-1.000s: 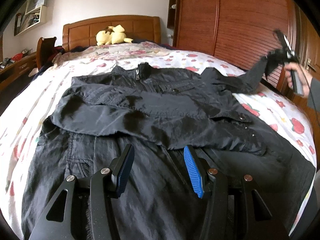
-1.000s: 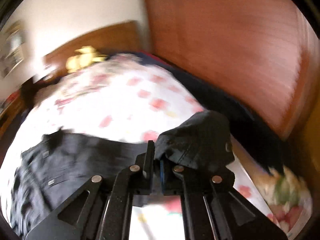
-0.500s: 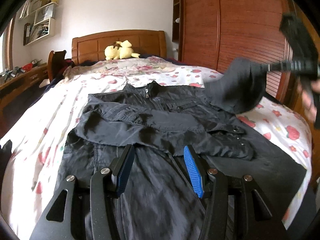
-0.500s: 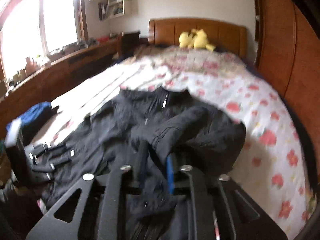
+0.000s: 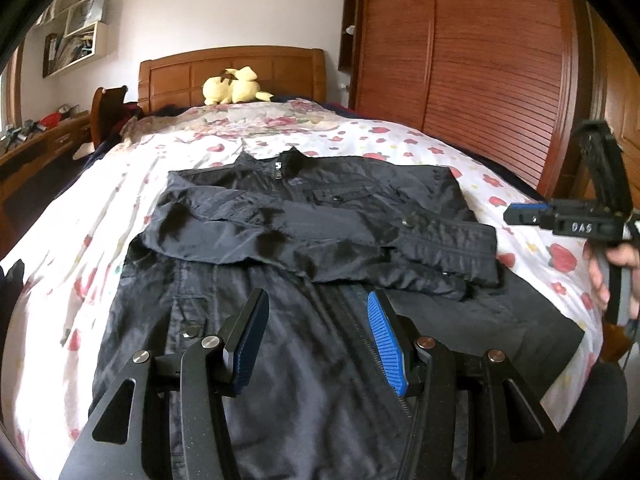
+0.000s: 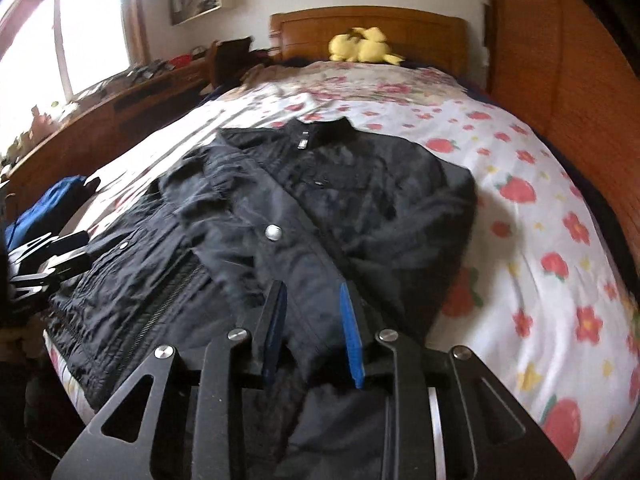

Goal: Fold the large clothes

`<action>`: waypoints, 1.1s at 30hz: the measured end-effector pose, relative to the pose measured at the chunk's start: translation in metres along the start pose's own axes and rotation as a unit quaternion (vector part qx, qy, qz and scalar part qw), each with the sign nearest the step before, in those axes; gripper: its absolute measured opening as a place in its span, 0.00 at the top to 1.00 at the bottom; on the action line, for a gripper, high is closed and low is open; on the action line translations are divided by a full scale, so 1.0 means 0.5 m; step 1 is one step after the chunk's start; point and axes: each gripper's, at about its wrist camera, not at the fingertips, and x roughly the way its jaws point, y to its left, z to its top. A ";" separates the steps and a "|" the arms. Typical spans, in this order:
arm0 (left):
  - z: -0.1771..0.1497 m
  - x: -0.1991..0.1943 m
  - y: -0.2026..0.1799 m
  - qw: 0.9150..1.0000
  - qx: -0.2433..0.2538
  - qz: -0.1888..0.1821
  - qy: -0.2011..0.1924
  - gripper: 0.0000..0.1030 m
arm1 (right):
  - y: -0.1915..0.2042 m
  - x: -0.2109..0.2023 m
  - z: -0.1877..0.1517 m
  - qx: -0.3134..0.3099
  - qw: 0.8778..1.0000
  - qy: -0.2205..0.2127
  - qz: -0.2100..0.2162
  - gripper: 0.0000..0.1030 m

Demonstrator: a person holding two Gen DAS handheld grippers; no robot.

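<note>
Sleeve now lies folded across the jacket chest, no longer lifted. We see the right gripper, jaws just opening, released above it; the left gripper hovers half-open, empty.

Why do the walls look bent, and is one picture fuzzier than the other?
Both views are fisheye, so the wardrobe and headboard bow outward. The left wrist view is sharp; the right wrist view is smeared over the black jacket, with its window blown out white.

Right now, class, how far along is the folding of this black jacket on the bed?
Done: both sleeves lie folded across the jacket chest. In hand: nothing; the right tongs have just been opening and hang over the cloth, and the left tongs are open too. Left: folding the unfolded body up.
</note>
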 end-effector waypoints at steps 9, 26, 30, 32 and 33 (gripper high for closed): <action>0.051 0.040 -0.104 0.999 0.039 -0.020 0.013 0.48 | -0.093 0.000 -0.073 0.038 0.997 -0.014 -0.072 0.72; 0.143 0.232 -0.292 0.990 0.061 -0.085 0.093 0.48 | -0.168 -0.086 -0.126 0.054 0.992 -0.055 -0.098 0.69; 0.156 0.283 -0.307 0.989 0.065 -0.064 0.112 0.48 | -0.183 -0.100 -0.128 0.068 0.991 -0.065 -0.099 0.68; 0.160 0.308 -0.306 0.990 0.067 -0.044 0.120 0.48 | -0.187 -0.104 -0.127 0.072 0.990 -0.071 -0.101 0.68; 0.159 0.320 -0.311 0.989 0.069 -0.033 0.126 0.48 | -0.189 -0.104 -0.126 0.074 0.989 -0.072 -0.102 0.68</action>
